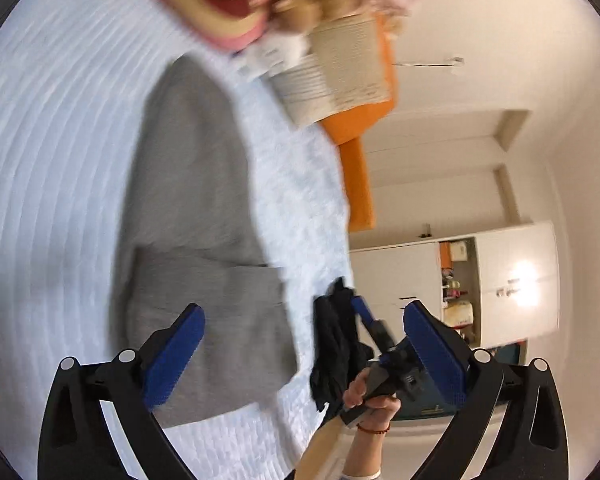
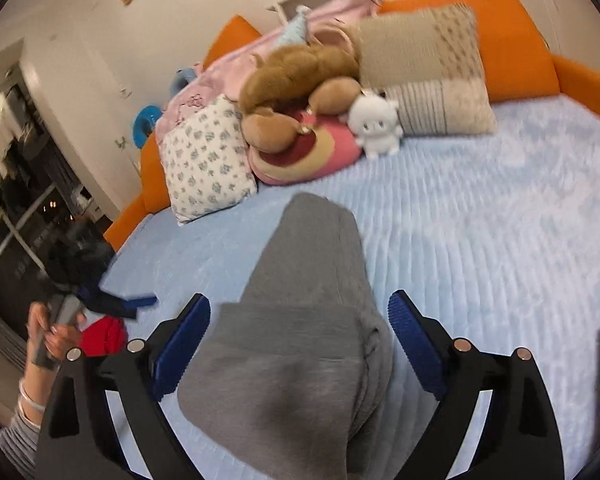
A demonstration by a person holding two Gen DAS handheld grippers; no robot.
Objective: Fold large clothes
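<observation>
Pale blue quilted bedding covers the bed (image 2: 500,220), which fills both views, with an orange padded surround (image 2: 512,40) at its head and a heap of pillows and plush toys (image 2: 300,76) against it. On the bedding lies the grey garment (image 2: 300,320), long and narrowing toward the pillows, its near end already doubled over into a thicker band. Both tools hover over that near end: the left gripper (image 1: 300,360) has its blue fingers (image 1: 172,356) spread wide with nothing between them, and the right gripper (image 2: 300,344) likewise stands open above the cloth, not pinching it. A fold looks just laid down and released. Next, probably, the far tapered end wants gripping and bringing back over the folded part, edges kept aligned.
</observation>
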